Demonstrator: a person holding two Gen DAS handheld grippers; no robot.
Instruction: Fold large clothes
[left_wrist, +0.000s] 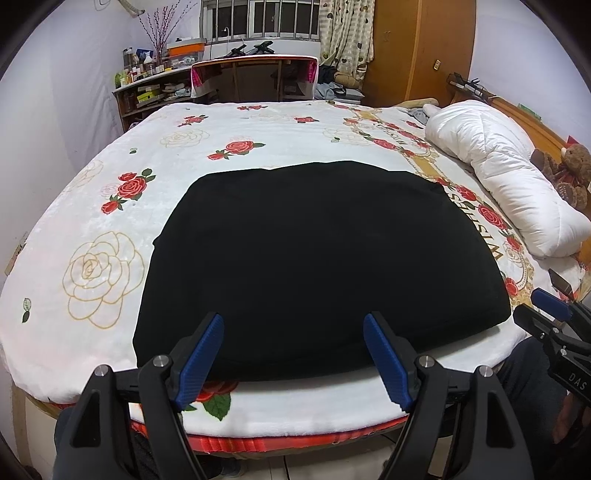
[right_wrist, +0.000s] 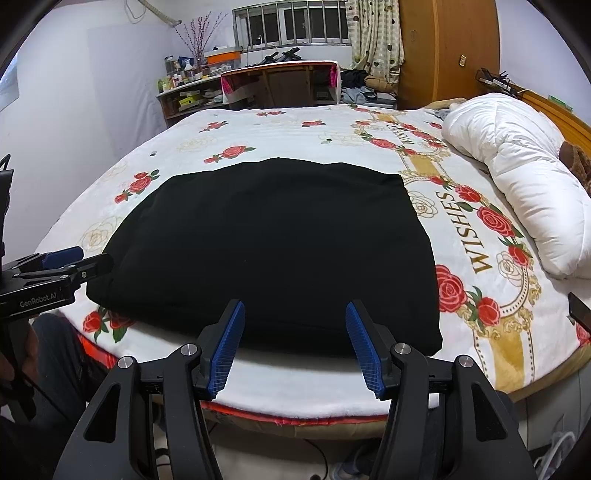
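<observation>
Jaws of both grippers open, empty; folded black garment (left_wrist: 314, 266) on rose-print bed (left_wrist: 92, 258).

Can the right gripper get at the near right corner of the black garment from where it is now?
Probably yes. The right gripper hangs open just off the near edge of the black garment, nothing between its pads. The corner lies flat on the floral blanket to its right, and nothing lies between them.

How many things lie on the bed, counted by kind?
Black folded garment: 1
White duvet: 1
Brown teddy bear: 1
Total: 3
</observation>
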